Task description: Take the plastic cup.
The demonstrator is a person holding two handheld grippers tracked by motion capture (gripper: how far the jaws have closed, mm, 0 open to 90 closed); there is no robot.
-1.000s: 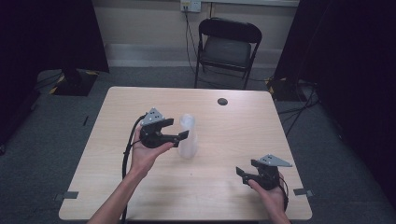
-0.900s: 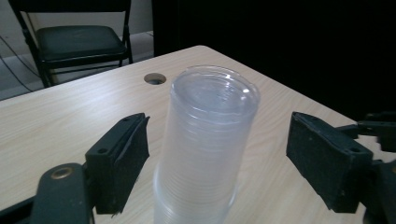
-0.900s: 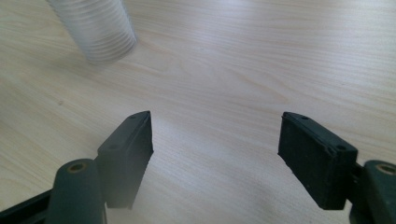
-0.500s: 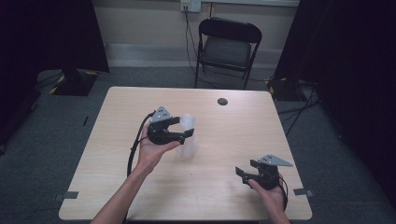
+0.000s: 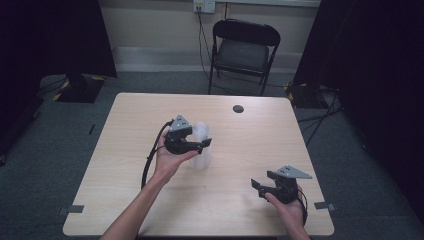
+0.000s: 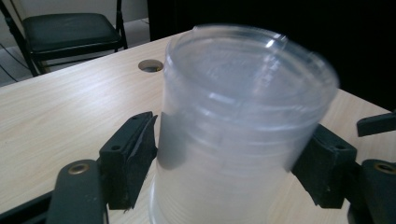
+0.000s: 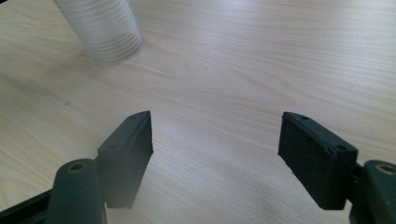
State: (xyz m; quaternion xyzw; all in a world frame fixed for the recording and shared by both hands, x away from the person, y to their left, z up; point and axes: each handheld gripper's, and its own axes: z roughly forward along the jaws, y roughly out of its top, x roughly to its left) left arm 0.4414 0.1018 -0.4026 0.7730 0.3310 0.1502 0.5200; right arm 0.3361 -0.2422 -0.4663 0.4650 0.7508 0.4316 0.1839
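Observation:
A stack of clear plastic cups [image 5: 201, 159] stands upside down near the middle of the wooden table [image 5: 125, 165]. My left gripper [image 5: 204, 144] is level with the stack's upper half, open wide, with one jaw on each side of it. In the left gripper view the blurred stack [image 6: 238, 116] spans the whole gap of that gripper [image 6: 229, 154], its sides at or almost at both pads. My right gripper [image 5: 259, 184] rests near the table's front right, open, holding nothing. The right gripper view shows this gripper [image 7: 215, 149] over bare wood, with the ribbed stack [image 7: 105, 32] farther off at upper left.
A round cable hole [image 5: 238, 108] sits in the table near its far edge. A black folding chair [image 5: 242, 50] stands behind the table. Cables trail on the grey carpet at right, and dark curtains flank the room.
My left gripper has moved right toward the cup stack and now has its jaws on either side of it. The right gripper has stayed put.

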